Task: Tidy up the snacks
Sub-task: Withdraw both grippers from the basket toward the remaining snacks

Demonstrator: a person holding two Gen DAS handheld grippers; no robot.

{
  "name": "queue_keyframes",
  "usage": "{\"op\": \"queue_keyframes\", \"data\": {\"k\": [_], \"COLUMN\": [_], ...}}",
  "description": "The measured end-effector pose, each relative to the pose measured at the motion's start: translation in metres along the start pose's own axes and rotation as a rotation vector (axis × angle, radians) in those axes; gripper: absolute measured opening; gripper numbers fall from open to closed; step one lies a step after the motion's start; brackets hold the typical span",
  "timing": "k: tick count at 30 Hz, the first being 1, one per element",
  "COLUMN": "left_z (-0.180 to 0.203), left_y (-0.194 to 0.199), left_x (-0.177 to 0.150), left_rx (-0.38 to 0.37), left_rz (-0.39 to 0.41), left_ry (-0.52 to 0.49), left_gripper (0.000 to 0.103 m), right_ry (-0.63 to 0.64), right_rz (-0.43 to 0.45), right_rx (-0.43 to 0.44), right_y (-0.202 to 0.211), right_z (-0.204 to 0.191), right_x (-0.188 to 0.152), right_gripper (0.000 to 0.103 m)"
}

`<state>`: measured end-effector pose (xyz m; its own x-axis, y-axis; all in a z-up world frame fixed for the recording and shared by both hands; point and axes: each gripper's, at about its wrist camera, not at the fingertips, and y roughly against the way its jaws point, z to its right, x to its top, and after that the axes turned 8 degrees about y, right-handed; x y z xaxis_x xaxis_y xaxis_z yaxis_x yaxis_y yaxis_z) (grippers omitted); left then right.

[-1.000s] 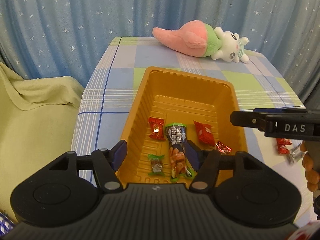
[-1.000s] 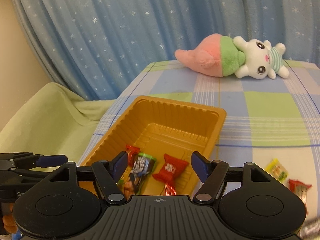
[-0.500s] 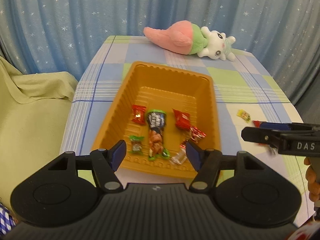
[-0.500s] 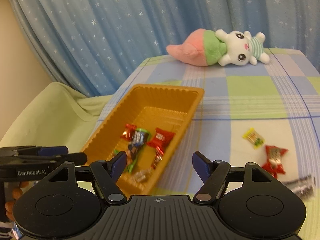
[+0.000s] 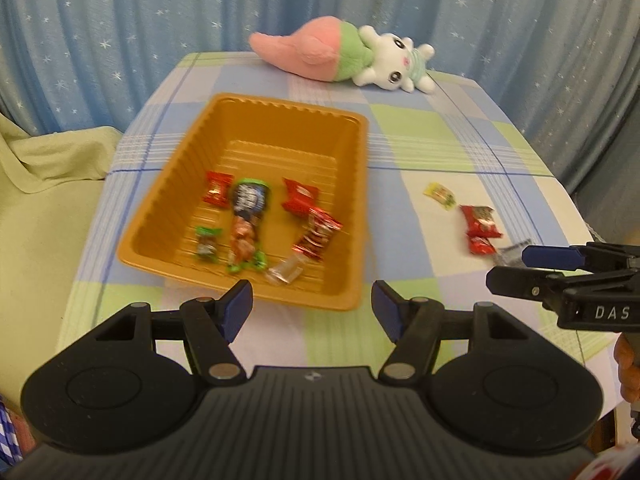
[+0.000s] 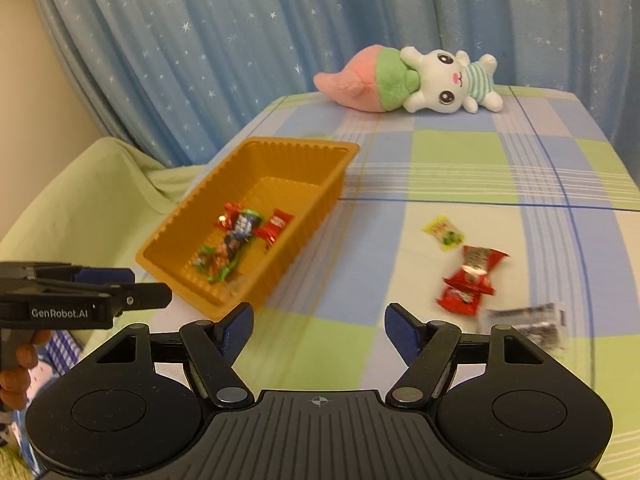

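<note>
An orange tray (image 5: 352,184) (image 6: 316,208) sits on the checked tablecloth and holds several wrapped snacks, among them a long blue-topped pack (image 5: 246,220) and red candies (image 5: 300,200). Loose on the cloth to its right lie a yellow packet (image 6: 444,234), two red packets (image 6: 474,270) and a dark clear-wrapped packet (image 6: 528,324). My left gripper (image 5: 312,306) is open and empty, just short of the tray's near edge. My right gripper (image 6: 318,328) is open and empty, above the cloth left of the loose packets.
A pink, green and white plush toy (image 5: 340,60) (image 6: 408,80) lies at the table's far edge. A blue starred curtain hangs behind. A pale green cover (image 5: 44,184) drapes something left of the table. The table edge runs close on the right (image 5: 576,216).
Both grippers have pulled back and up from the tray, still open. The whole tray and the loose packets on the right have come into view.
</note>
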<state>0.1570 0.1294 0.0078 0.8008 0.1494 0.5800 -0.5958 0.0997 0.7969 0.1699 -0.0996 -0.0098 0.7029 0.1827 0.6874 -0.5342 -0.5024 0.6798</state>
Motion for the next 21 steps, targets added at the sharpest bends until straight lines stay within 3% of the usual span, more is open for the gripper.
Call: {"op": "queue_keyframes", "data": {"k": [21], "left_z": [0.104], "left_y": [-0.012], "left_x": [-0.049], "left_rx": [-0.033], "left_rz": [-0.088], "left_ry": [-0.038], "left_gripper": [0.063], "right_ry": [-0.005], "right_rz": [-0.068], "right_rx": [-0.014], "right_y": [0.049], "right_z": [0.070], "right_x": [-0.056], "right_gripper": [0.072]}}
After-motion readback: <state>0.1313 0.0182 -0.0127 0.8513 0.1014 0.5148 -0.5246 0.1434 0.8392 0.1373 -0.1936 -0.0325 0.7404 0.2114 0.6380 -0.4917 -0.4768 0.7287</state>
